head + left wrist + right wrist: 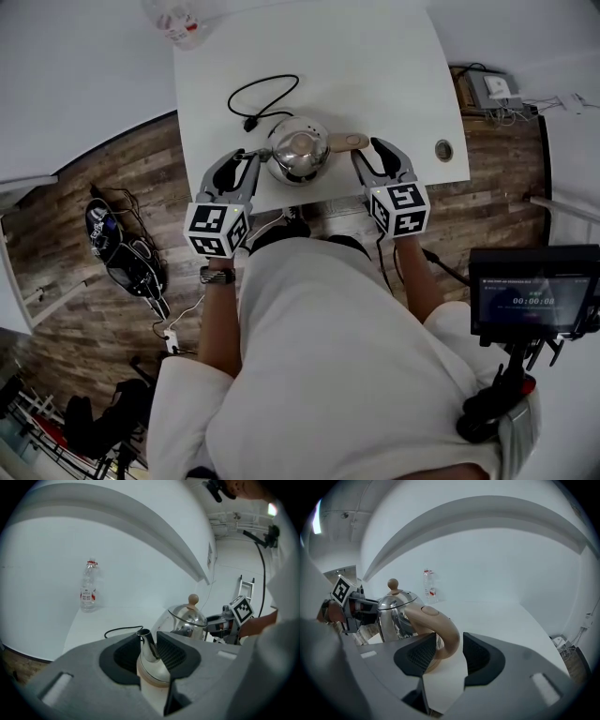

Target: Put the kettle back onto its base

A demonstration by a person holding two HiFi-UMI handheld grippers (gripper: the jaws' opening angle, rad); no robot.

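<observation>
A shiny steel kettle [298,150] with a tan handle [345,142] stands near the front edge of the white table [375,75]. I cannot make out a base under it. My left gripper [251,155] is at its left side. In the left gripper view the spout [146,646] stands between the left gripper's [147,644] jaws, which are parted. My right gripper [367,148] is at the kettle's right. In the right gripper view the handle [440,627] passes between the right gripper's [447,651] wide jaws, with a gap beside the right pad.
A black cord [267,94] loops on the table behind the kettle. A clear bottle [178,23] stands at the far left corner. A round grommet hole [443,149] is near the right edge. A screen on a stand [534,291] is at my right, and bags [122,248] lie on the floor at my left.
</observation>
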